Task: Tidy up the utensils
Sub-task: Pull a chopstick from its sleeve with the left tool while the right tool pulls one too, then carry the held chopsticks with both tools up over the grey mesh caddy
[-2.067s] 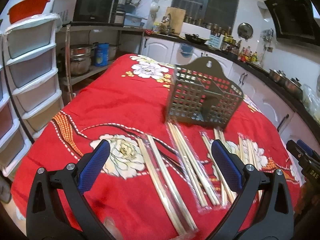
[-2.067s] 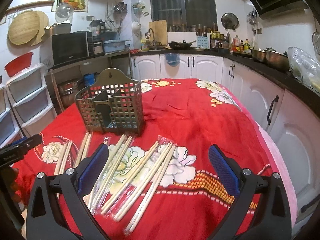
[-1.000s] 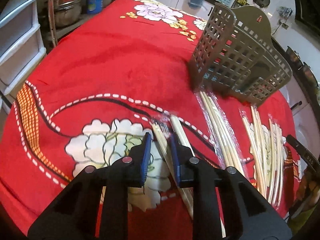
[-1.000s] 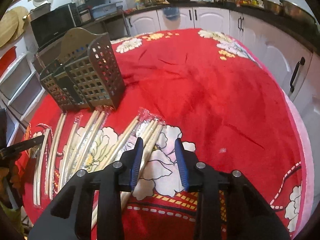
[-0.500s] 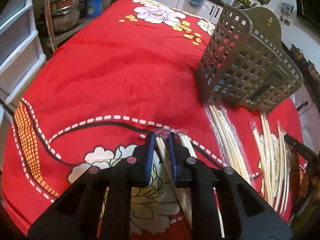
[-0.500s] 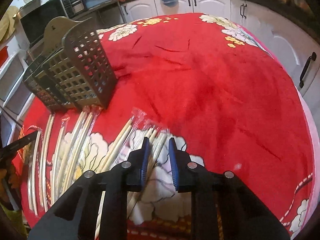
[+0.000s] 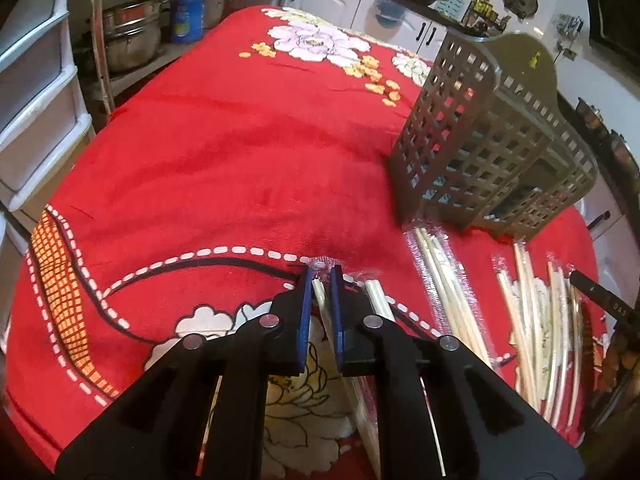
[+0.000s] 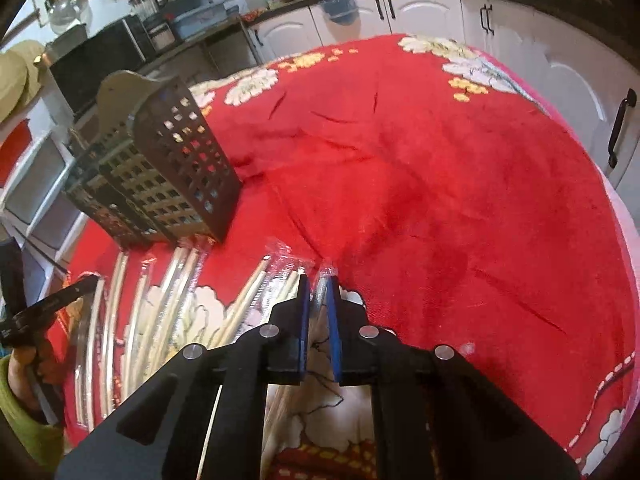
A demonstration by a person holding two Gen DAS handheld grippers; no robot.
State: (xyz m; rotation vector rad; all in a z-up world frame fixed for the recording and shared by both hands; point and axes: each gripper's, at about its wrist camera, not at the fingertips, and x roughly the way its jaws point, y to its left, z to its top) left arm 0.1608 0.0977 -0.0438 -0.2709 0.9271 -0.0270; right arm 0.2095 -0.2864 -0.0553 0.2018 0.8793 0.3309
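Note:
Several plastic-wrapped pairs of wooden chopsticks lie in a row on the red flowered tablecloth (image 7: 224,152). A grey perforated utensil holder (image 7: 492,160) stands behind them; it also shows in the right wrist view (image 8: 168,172). My left gripper (image 7: 320,280) is shut on the top end of the leftmost wrapped chopsticks (image 7: 320,292). My right gripper (image 8: 316,286) is shut on the top end of the rightmost wrapped chopsticks (image 8: 320,292). More wrapped pairs (image 7: 440,280) lie between the two grippers, also seen in the right wrist view (image 8: 176,300).
White plastic drawers (image 7: 36,92) stand left of the table. White kitchen cabinets (image 8: 540,52) run along the right and back. A microwave (image 8: 100,64) sits on a shelf behind the holder. The red cloth (image 8: 440,180) stretches beyond the chopsticks.
Both grippers went from wide open to shut, each coming down over the end of a wrapped chopstick pair at opposite ends of the row.

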